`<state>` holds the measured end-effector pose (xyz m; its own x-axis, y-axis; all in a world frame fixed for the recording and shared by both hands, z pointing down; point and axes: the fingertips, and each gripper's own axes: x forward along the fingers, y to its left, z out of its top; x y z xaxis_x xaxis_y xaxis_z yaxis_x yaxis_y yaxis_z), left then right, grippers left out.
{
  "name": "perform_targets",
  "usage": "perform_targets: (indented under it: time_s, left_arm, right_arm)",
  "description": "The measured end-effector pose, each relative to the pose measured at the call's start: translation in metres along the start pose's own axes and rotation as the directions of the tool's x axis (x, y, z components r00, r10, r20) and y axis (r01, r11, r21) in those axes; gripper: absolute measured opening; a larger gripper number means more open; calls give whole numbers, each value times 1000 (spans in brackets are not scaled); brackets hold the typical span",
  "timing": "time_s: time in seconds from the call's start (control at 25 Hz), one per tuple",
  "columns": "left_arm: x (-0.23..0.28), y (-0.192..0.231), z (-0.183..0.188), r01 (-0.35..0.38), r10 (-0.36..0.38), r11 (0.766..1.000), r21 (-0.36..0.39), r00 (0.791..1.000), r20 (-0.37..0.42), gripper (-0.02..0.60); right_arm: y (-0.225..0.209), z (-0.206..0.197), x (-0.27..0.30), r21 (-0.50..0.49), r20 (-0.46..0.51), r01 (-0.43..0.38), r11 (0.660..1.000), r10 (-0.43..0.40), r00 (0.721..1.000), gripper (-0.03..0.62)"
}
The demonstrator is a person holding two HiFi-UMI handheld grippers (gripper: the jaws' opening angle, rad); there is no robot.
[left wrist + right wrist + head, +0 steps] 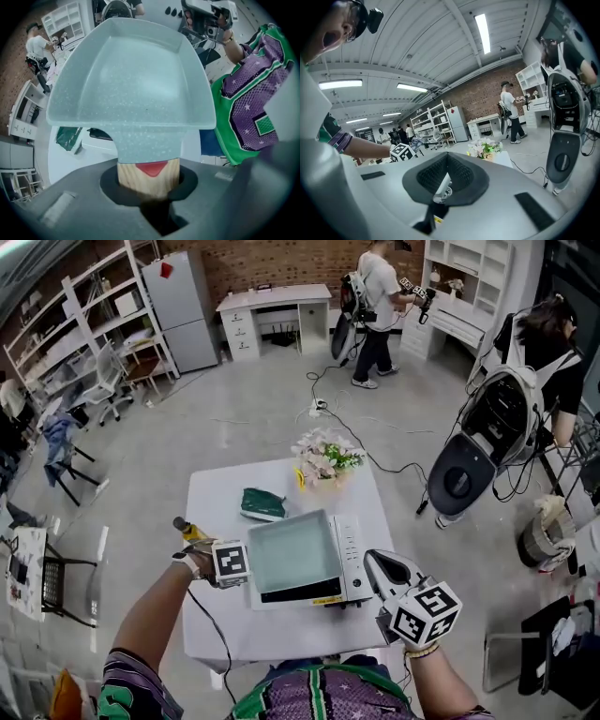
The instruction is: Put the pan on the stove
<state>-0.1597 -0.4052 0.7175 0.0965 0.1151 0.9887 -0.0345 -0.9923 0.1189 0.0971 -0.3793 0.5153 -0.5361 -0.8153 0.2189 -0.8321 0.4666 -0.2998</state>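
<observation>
A pale green square pan (pixel 292 554) lies level over the white stove (pixel 352 555) on the white table (pixel 214 507). I cannot tell whether the pan touches the stove top. My left gripper (pixel 242 563) is shut on the pan's wooden handle (pixel 148 180), at the stove's left side. In the left gripper view the pan (pixel 131 89) fills the middle, and a strip of the stove (pixel 99 142) shows under it. My right gripper (pixel 380 570) hovers at the stove's front right corner. Its jaws are closed together with nothing between them, and in the right gripper view the right gripper (pixel 446 180) points up toward the room.
A dark green pouch (pixel 262 504) lies behind the stove and a bunch of flowers (pixel 324 457) stands at the table's far edge. A yellow-handled tool (pixel 189 530) lies by my left hand. Two people (pixel 375 296) (pixel 536 362) stand farther off; cables cross the floor.
</observation>
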Motion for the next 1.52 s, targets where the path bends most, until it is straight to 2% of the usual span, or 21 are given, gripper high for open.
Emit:
perform_targets:
  time_s: [0.44,1.08,1.52]
  left_arm:
    - [16,18,-13,40,-36,999,29,993,-114,95]
    - [36,25,-21,89,-78,995,44,974,-213,95]
    - [51,30,-16,119,-109,992,29,967,-229,96]
  right_arm:
    - [-11,-3,-5,17,-8,43,999,-42,999,1]
    - [-6,-13,-20,15,-21,81,997,-81,997,0]
    - [-16,-23,-29,30,-32,109,994,-108,994,0]
